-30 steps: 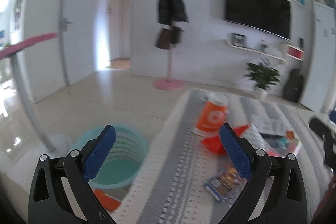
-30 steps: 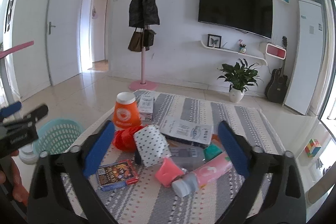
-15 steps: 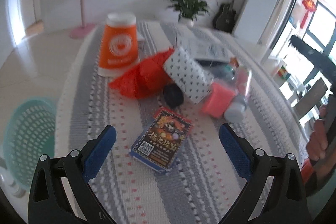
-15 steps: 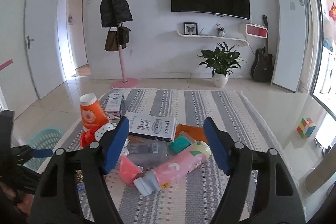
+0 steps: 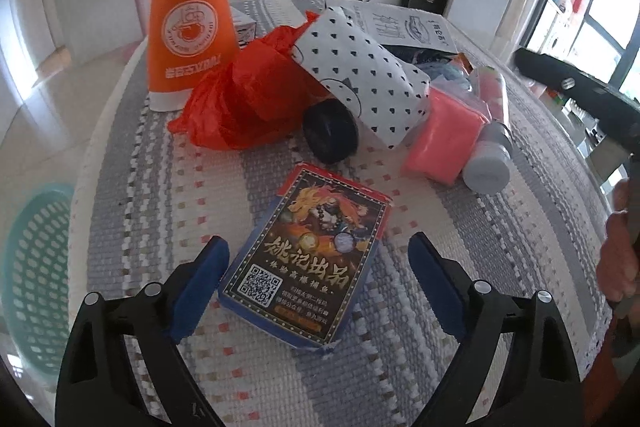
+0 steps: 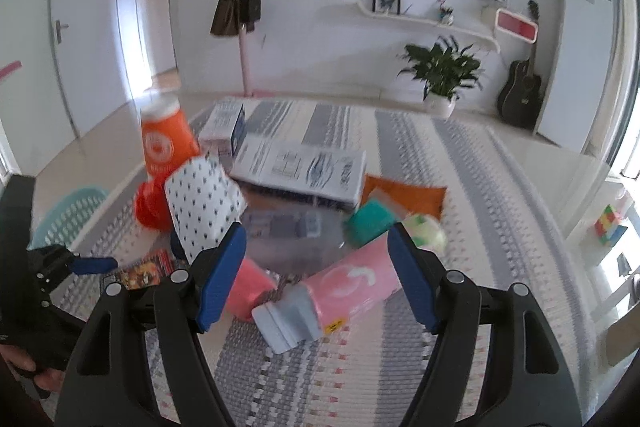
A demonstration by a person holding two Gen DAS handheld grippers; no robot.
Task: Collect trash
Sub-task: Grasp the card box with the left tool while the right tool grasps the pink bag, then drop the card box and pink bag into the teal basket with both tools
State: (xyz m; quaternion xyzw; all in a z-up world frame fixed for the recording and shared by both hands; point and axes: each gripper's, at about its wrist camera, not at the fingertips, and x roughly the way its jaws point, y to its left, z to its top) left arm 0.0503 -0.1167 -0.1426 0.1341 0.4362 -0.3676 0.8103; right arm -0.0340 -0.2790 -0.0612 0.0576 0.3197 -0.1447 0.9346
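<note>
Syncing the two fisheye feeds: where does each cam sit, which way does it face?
Left wrist: on the left gripper, tilted down over the table; open fingers straddle the card box; a hand shows at right.
Right wrist: on the right gripper, facing the TV wall across the pile; open fingers frame the pink tube.
Shared: orange cup, polka-dot bag, teal basket.

Both grippers, left gripper (image 5: 318,275) and right gripper (image 6: 316,269), share black bodies, silver screws, blue pads.

L gripper (image 5: 316,281) low, jaws wide apart; R gripper (image 6: 316,277) same, w/ jaws spread, nothing gripped.
</note>
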